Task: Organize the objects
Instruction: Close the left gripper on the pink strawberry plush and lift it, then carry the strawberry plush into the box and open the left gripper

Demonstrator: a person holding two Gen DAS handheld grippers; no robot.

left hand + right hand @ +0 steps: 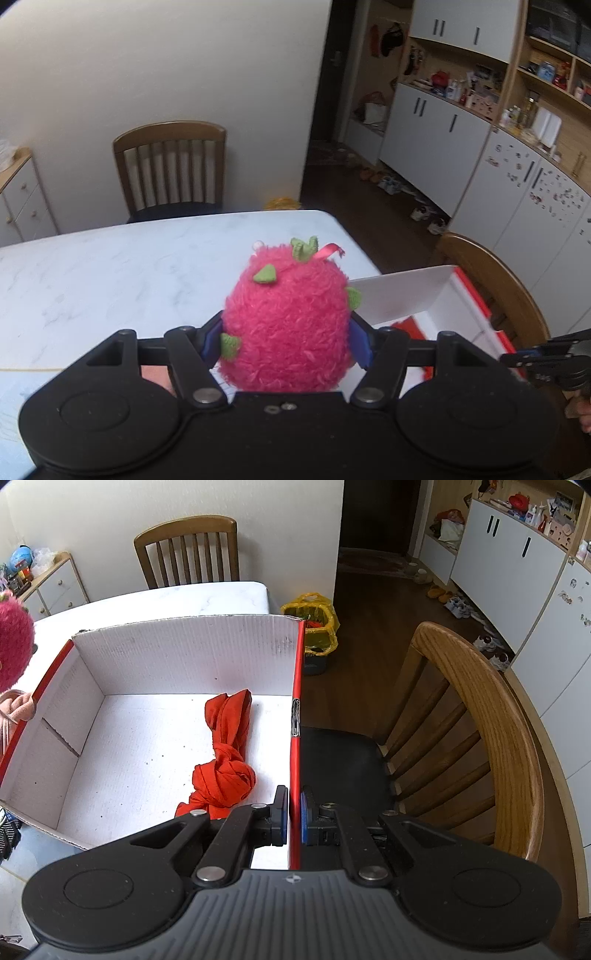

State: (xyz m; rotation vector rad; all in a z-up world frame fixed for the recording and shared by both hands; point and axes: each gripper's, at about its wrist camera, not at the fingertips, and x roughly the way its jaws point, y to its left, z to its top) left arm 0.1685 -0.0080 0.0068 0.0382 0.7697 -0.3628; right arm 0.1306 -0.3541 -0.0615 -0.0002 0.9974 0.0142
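Note:
A fluffy pink plush toy (288, 317) with green spikes and a red ribbon loop sits between the blue pads of my left gripper (286, 341), which is shut on it and holds it above the white marble table (110, 273). The same plush toy (13, 642) shows at the left edge of the right wrist view. My right gripper (294, 818) is shut on the right wall of a red-and-white cardboard box (184, 650). A knotted red cloth (225, 753) lies on the box floor. The box (402, 295) is to the right of the toy.
A wooden chair (480, 716) with a black seat stands right of the box. Another wooden chair (171, 166) is at the table's far end. A yellow bag (314, 616) sits on the floor. A pink sleeve (16, 705) is by the box's left wall. White cabinets line the right.

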